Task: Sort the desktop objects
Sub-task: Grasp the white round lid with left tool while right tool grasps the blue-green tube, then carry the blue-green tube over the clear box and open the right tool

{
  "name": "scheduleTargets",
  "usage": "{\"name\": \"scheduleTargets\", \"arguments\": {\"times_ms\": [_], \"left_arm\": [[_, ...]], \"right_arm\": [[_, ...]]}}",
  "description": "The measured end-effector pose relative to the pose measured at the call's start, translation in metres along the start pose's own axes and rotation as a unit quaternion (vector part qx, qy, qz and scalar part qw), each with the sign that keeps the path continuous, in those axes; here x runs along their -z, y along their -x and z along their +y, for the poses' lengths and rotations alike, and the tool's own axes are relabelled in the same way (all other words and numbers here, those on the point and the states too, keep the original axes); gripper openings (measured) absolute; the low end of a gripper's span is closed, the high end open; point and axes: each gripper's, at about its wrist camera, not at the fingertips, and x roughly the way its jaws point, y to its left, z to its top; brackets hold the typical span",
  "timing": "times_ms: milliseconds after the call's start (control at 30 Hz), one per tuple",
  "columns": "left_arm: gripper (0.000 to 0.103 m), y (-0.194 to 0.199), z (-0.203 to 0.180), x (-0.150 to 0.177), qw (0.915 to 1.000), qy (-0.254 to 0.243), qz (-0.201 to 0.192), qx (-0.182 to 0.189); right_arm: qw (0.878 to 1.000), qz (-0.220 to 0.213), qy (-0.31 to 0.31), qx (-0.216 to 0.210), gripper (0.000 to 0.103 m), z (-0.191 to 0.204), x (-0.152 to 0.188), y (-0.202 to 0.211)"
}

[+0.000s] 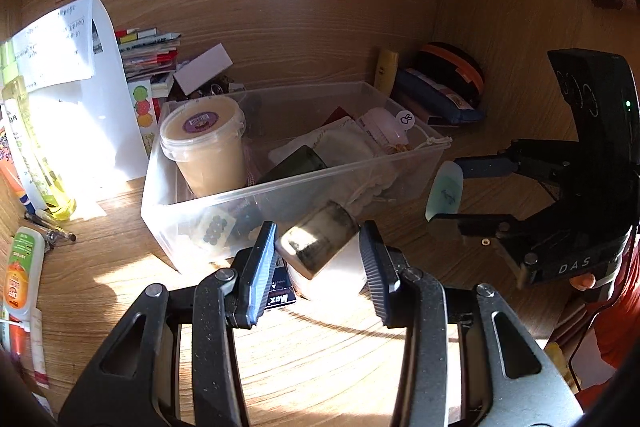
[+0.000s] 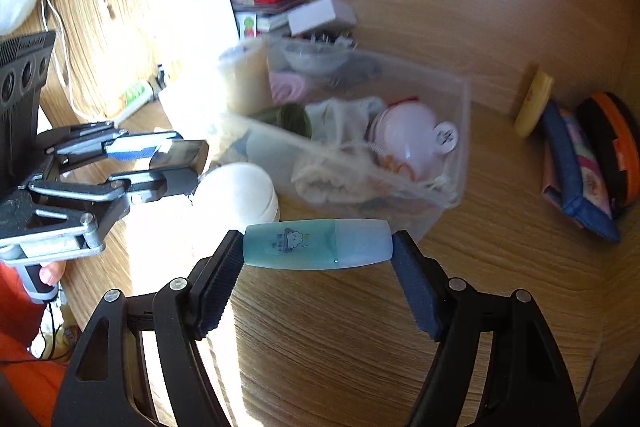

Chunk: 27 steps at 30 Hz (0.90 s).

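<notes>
My left gripper is shut on a small silvery metal block, held just above the desk in front of a clear plastic bin. In the right wrist view that left gripper and the block show at the left. My right gripper is shut on a teal highlighter, gripped by its two ends and lying crosswise. The left wrist view has the right gripper and the highlighter to the right of the bin. The bin holds several items.
A white round case and a dark "Max" box lie on the desk before the bin. A cream tub stands in the bin. Pouches and a yellow tube sit at the back right. An orange-labelled tube lies at the left.
</notes>
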Motion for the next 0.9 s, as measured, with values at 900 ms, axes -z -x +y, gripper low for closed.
{"name": "scheduleTargets", "arguments": {"times_ms": [900], "left_arm": [[0.041, -0.01, 0.013, -0.058, 0.9993, 0.003, -0.034, -0.018]], "right_arm": [[0.996, -0.089, -0.003, 0.02, 0.071, -0.028, -0.049, 0.046]]}}
